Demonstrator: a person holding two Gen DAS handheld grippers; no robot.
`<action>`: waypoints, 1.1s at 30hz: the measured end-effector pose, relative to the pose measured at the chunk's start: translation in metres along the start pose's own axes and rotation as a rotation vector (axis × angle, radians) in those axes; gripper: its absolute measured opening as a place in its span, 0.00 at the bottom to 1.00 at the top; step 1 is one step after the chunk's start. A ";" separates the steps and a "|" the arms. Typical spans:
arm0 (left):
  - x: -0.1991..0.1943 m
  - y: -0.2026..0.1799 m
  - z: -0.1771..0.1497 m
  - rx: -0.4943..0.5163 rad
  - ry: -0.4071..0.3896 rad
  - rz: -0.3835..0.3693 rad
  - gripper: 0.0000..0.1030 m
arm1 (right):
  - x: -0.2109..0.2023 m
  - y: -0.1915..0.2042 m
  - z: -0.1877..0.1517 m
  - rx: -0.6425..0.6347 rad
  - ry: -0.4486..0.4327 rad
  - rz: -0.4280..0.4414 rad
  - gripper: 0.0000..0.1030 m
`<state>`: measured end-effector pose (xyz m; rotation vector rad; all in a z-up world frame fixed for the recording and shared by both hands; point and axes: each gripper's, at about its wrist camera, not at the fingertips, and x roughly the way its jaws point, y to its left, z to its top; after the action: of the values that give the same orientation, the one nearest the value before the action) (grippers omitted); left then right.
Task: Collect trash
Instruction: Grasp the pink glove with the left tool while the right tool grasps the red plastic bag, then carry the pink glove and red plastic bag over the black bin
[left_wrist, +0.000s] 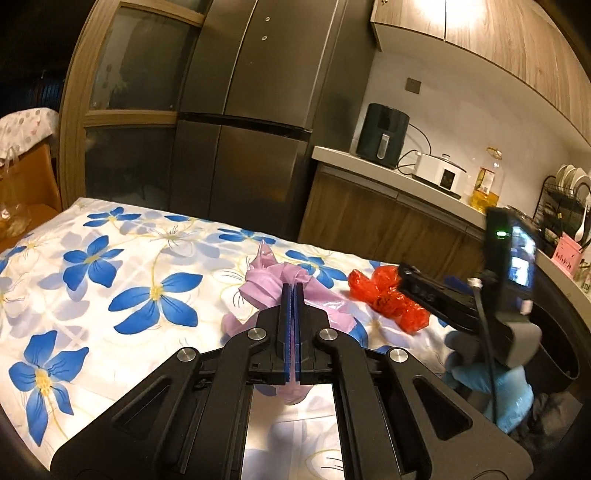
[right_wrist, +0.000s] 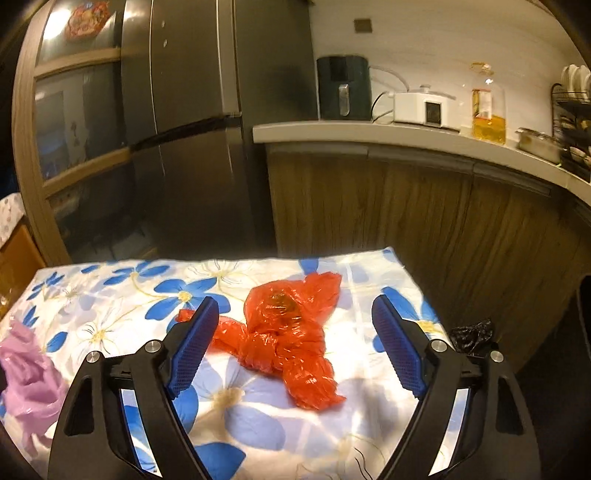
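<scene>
Kitchen, warm artificial light. Table covered with a white cloth printed with large blue flowers (right_wrist: 258, 424), standing before a tall steel-grey refrigerator (right_wrist: 192, 122) and a run of wood-fronted base cabinets under a pale countertop (right_wrist: 406, 138).

On the countertop, left to right: a dark cylindrical air fryer (right_wrist: 343, 88); a white electric cooker with a small front panel (right_wrist: 424, 107); a clear plastic bottle of yellow cooking oil (right_wrist: 487, 116). A black wire dish rack with white plates (left_wrist: 565, 192) stands at the far right.

Item 1: crumpled lilac plastic bag (left_wrist: 266, 284), on the cloth toward the left side of the table. The left gripper (left_wrist: 292, 295) has its blue-padded jaws pressed together on a fold of this bag; film shows between the pads and trails out behind them.

Item 2: crumpled red translucent plastic bag (right_wrist: 288, 332), knotted, lying flat on the cloth to the right of the lilac one and apart from it. The right gripper (right_wrist: 295, 343) stands with jaws wide apart, one blue pad on either side of the red bag, neither pad touching it; nothing is held.

Item 3: small crumpled black plastic bag (right_wrist: 474, 334), by the right edge of the table, beyond the right gripper's outer finger.

A hand in a light blue glove (left_wrist: 495, 391) grasps the right gripper's handle.
</scene>
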<state>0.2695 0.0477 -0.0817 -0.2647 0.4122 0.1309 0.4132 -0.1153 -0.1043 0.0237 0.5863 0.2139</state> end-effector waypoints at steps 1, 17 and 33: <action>-0.001 0.000 0.000 0.001 -0.001 -0.005 0.00 | 0.006 0.001 -0.001 -0.001 0.025 0.002 0.73; -0.014 0.001 -0.001 0.016 0.002 0.012 0.00 | -0.055 -0.004 -0.009 0.003 -0.031 0.052 0.35; -0.080 -0.022 0.001 0.077 -0.020 0.026 0.00 | -0.222 -0.016 -0.045 0.017 -0.206 0.109 0.35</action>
<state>0.2014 0.0206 -0.0431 -0.1824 0.3999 0.1425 0.2112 -0.1783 -0.0217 0.0930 0.3813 0.3082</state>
